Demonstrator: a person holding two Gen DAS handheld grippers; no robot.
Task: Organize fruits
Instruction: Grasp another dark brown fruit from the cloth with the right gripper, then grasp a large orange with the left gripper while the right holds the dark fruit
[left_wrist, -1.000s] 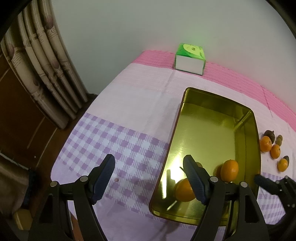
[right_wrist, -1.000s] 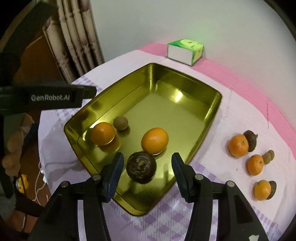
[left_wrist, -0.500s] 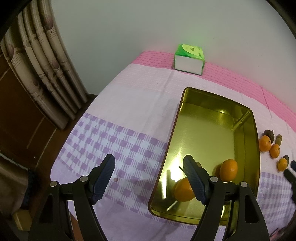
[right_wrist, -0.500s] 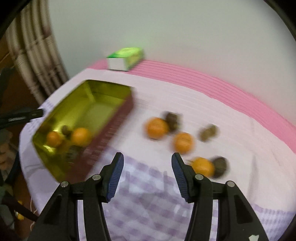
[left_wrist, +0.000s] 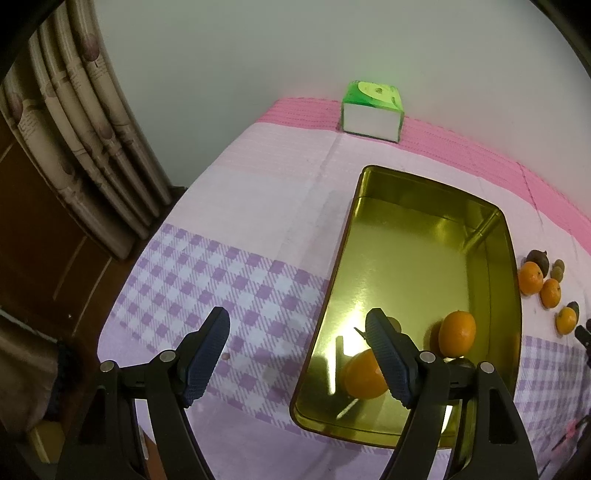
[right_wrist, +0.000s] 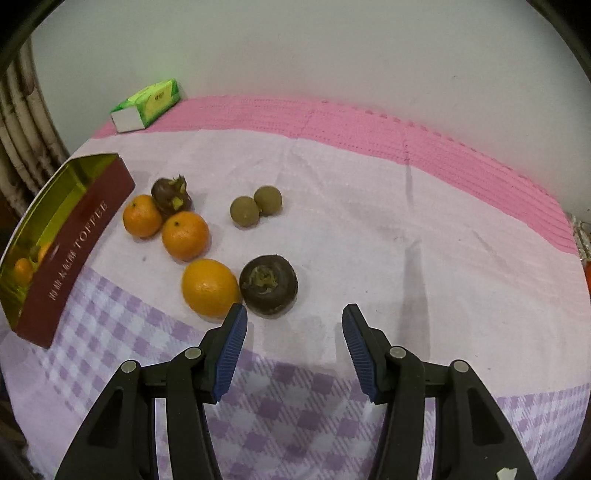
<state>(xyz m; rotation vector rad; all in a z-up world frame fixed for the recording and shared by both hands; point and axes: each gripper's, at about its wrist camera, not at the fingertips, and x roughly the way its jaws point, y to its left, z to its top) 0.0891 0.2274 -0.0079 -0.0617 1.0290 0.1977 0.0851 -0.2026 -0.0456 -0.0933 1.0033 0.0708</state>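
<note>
A gold tin tray (left_wrist: 480, 229) (right_wrist: 79, 221) lies on the checked cloth and holds two oranges (left_wrist: 457, 333); other fruit in it is hidden behind my finger. My left gripper (left_wrist: 295, 356) hovers open over the tray's left rim, with nothing between its fingers. On the cloth right of the tray lie three oranges (right_wrist: 209, 287), two dark brown fruits (right_wrist: 268, 284) and two small olive-brown fruits (right_wrist: 243, 212). My right gripper (right_wrist: 293, 345) stands open and empty just in front of the nearest orange and dark fruit.
A green tissue box (left_wrist: 371, 110) (right_wrist: 147, 105) sits at the back by the wall on the pink cloth band. Curtains (left_wrist: 74, 140) hang off the table's left edge. Bare cloth stretches to the right of the loose fruit.
My right gripper swung from above the tray, where a dark fruit lay between its fingers, rightward to the loose fruit on the cloth. The left gripper stayed still.
</note>
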